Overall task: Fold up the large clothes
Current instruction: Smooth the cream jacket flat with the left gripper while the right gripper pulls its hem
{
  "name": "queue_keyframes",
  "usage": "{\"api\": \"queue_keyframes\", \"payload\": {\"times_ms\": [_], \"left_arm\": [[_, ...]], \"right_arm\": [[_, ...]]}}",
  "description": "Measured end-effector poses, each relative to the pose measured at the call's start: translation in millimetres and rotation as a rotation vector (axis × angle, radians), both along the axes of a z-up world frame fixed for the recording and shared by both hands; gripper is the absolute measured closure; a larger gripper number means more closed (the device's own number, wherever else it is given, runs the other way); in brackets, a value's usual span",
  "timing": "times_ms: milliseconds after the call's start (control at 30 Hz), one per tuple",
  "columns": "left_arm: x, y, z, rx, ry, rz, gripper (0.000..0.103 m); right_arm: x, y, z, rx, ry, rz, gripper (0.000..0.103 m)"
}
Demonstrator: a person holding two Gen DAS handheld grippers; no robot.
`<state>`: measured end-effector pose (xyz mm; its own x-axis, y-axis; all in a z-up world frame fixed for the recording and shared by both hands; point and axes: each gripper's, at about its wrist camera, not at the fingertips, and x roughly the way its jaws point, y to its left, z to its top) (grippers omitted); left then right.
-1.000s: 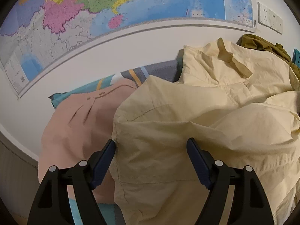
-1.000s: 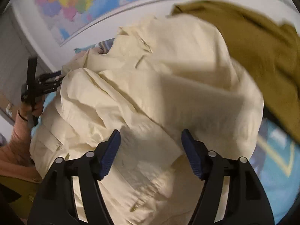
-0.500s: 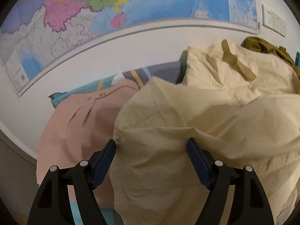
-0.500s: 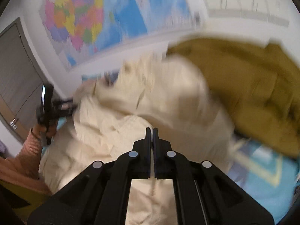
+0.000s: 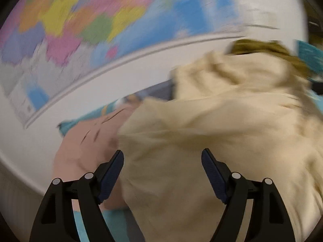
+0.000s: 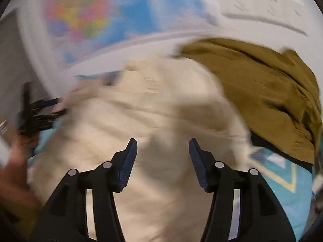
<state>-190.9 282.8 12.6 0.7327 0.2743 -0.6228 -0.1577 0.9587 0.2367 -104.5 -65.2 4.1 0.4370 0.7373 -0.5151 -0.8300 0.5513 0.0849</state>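
A large cream shirt lies crumpled in a heap on the bed; it also fills the middle of the right wrist view. My left gripper is open, its jaws wide apart just above the shirt's left part, holding nothing. My right gripper is open over the shirt's near side, holding nothing. The left gripper also shows at the far left of the right wrist view. Both views are blurred by motion.
A pink garment lies left of the cream shirt. An olive-brown garment lies to the right. A patterned teal bedcover is underneath. A wall with a coloured map stands behind the bed.
My right gripper was shut half a second ago and has opened over the cream shirt. Both cameras are moving fast; the left gripper stayed open.
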Motion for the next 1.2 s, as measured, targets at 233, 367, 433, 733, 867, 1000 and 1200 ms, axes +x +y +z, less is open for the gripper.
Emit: {"api": "queue_keyframes", "payload": {"times_ms": [233, 367, 433, 733, 867, 1000, 1200], "left_arm": [[-52.4, -72.3, -9.5, -0.051, 0.029, -0.243, 0.024], [-63.1, -88.9, -26.8, -0.086, 0.070, -0.270, 0.024], [-71.0, -93.5, -30.6, -0.091, 0.070, -0.280, 0.024], [-92.4, -123.2, -28.1, -0.119, 0.051, -0.452, 0.021], [-90.6, -135.3, -44.5, -0.100, 0.111, -0.470, 0.020], [-80.5, -125.6, -59.9, -0.153, 0.169, -0.412, 0.019], [-75.6, -124.3, -68.4, -0.164, 0.182, -0.364, 0.018]], "right_arm": [[-71.9, 75.4, -62.7, -0.171, 0.168, 0.323, 0.047], [-69.3, 96.5, -83.2, -0.215, 0.163, 0.260, 0.054], [-65.8, 97.8, -83.8, -0.204, 0.154, 0.248, 0.083], [-46.0, 110.6, -63.5, -0.142, 0.084, 0.174, 0.102], [-39.7, 114.8, -69.1, -0.150, 0.112, 0.179, 0.102], [-41.4, 95.2, -70.9, -0.147, 0.104, 0.140, 0.084], [-56.1, -0.5, -36.2, 0.019, 0.071, 0.030, 0.042]]}}
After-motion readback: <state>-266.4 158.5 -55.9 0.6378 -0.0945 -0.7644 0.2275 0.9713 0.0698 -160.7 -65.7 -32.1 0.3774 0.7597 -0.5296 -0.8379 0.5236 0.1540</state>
